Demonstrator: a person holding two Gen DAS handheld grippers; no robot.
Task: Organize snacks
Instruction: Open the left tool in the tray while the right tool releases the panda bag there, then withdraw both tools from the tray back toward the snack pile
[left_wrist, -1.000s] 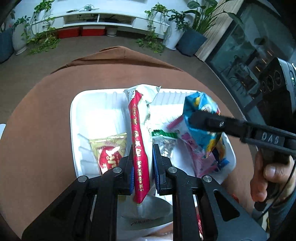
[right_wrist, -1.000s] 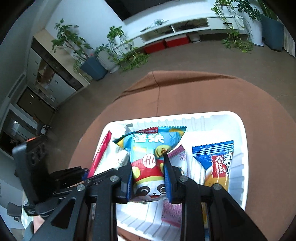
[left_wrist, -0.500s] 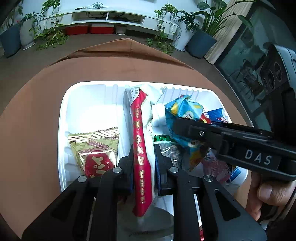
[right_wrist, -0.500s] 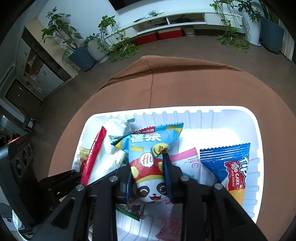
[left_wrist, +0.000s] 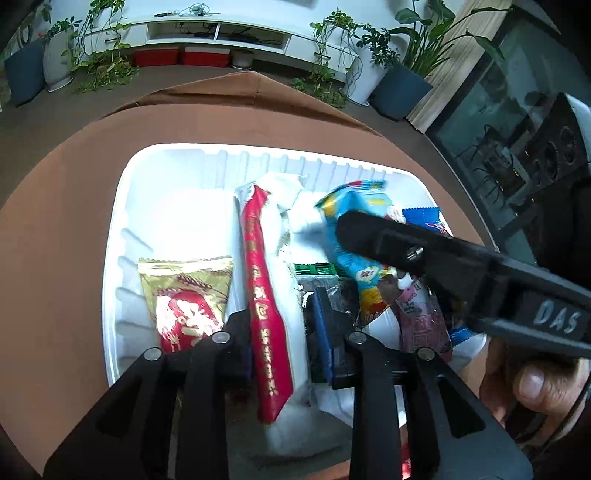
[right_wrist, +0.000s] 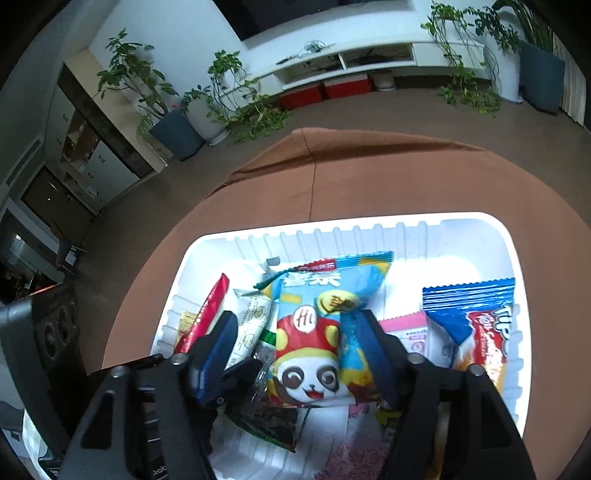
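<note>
White ribbed tray (left_wrist: 122, 236) on a plain brown cloth (right_wrist: 369, 177); at the tray's left end in the left wrist view, a gold packet (left_wrist: 184, 295) with a red panel and wheat-ear print, and beside it toward the tray's middle a white wrapper with a red lettered stripe (left_wrist: 271, 295). Near the tray's middle, a sky-blue bag (right_wrist: 325, 332) printed with a panda in a red-and-yellow spotted hat, over a pale pink pack (right_wrist: 410, 332) and a green-edged dark packet (right_wrist: 269, 424); at the tray's right end, a blue, red and orange wrapper (right_wrist: 476, 325) with a zigzag edge. Black grippers with blue pads (right_wrist: 218, 354).
</note>
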